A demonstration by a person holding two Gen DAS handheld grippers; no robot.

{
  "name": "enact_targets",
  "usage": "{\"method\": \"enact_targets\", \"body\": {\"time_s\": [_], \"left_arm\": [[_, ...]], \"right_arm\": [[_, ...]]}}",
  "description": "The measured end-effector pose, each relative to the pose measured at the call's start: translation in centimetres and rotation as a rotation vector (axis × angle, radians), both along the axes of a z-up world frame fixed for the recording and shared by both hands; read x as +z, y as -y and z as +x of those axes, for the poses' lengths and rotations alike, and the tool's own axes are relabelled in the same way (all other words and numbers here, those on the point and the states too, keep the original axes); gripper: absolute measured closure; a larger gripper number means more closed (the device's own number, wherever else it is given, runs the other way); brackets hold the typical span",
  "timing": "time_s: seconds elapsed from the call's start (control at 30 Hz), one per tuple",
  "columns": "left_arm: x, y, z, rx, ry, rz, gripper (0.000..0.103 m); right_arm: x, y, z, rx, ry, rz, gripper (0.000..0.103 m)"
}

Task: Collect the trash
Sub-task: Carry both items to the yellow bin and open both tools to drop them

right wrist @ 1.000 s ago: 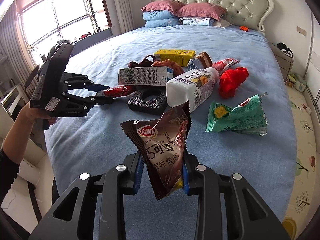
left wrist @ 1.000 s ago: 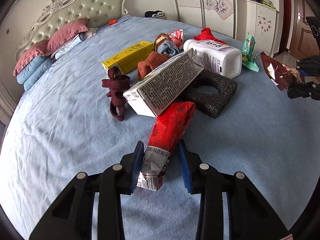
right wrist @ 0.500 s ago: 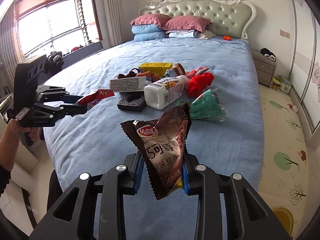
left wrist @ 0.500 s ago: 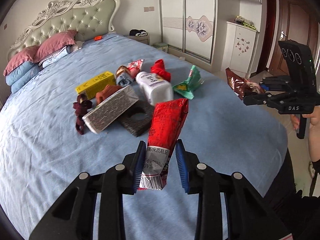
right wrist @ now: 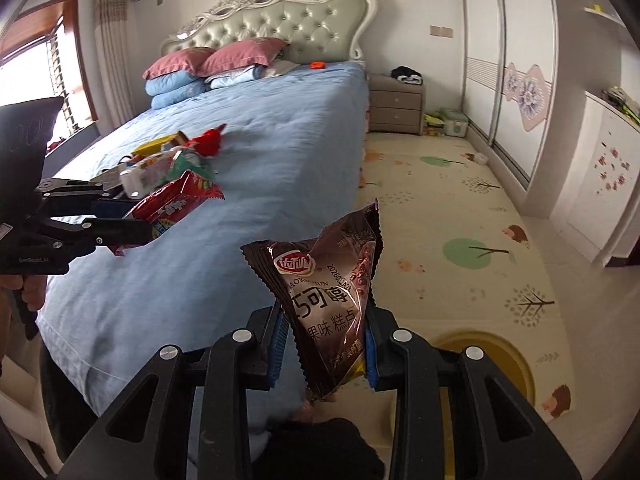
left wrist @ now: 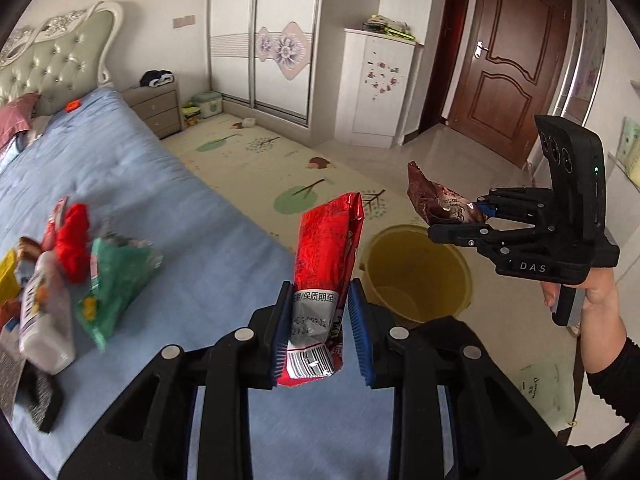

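The left claw [left wrist: 320,334] has a red snack wrapper [left wrist: 326,264] standing upright between its blue pads, and the jaws are closing on its lower, printed end; the left pad lies against the wrapper, while a thin gap shows at the right pad. The wrapper's top edge rises well above the pads. Seen from the other side, that claw juts out over the edge of the bed with the red wrapper sticking forward from it.

The right claw [right wrist: 325,350] is clamped on a brown snack packet [right wrist: 328,296], pads pressed against both sides of its lower half, the crimped top corner pointing up. From the left wrist view the same packet [left wrist: 438,200] is held out in the air, gripped by its tail end, with a hand [left wrist: 592,292] and a dark sleeve behind the handle.

Just beyond both claws, on the patterned floor mat beside the bed, stands a yellow bin [left wrist: 416,276], open at the top. The brown packet hangs above and a little to the side of its rim.

Farther out, on the blue bed [left wrist: 120,184], the rest of the litter lies in a loose heap: a green wrapper [left wrist: 116,276], a white bottle [left wrist: 44,320], something red [left wrist: 74,244] and a dark foam block [left wrist: 44,404].
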State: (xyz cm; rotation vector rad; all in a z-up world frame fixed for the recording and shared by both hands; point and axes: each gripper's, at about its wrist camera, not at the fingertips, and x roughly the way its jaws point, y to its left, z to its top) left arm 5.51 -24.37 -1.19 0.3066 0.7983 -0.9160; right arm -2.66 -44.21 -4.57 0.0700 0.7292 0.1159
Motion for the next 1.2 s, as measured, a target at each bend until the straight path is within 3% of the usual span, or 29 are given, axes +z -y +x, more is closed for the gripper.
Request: {"method": "enact_targets", "body": {"time_s": [0.33,0.6,0.63,0.67,0.7,0.77,0.97,1.2], "left_arm": [[-5.9,19.1,2.0,-0.158,-0.254,0.046,0.075],[-12.5,29.5,1.8,-0.214,-0.350,0.149,0.072],[-13.2,30.1,2.0,-0.208,-0.360,0.157,0.070],[-13.9,30.8,2.1,-0.214,-0.378,0.170,0.058],[-14.5,31.3,2.4,-0.212,-0.392,0.186,0.039],[-14.9,31.8,2.3,-0.208,-0.401,0.210,0.026],[-15.1,31.5,1.7,-0.223,-0.328,0.245,0.024],[-11.4,29.0,1.7,-0.183,-0.288,0.171,0.025]], "right_arm": [[-7.1,13.1,-3.6,-0.240,-0.130,0.009,0.072],[-12.9,18.6,-4.7,-0.342,-0.216,0.032,0.070],[-13.4,19.0,-4.8,-0.346,-0.219,0.030,0.064],[-13.8,19.1,-4.5,-0.354,-0.226,0.025,0.058],[-14.1,19.3,-4.4,-0.366,-0.231,0.013,0.044],[-14.5,19.3,-4.1,-0.367,-0.234,0.003,0.038],[-15.1,19.4,-3.8,-0.360,-0.238,0.019,0.038],[-12.9,18.3,-4.1,-0.345,-0.204,0.023,0.038]]}}
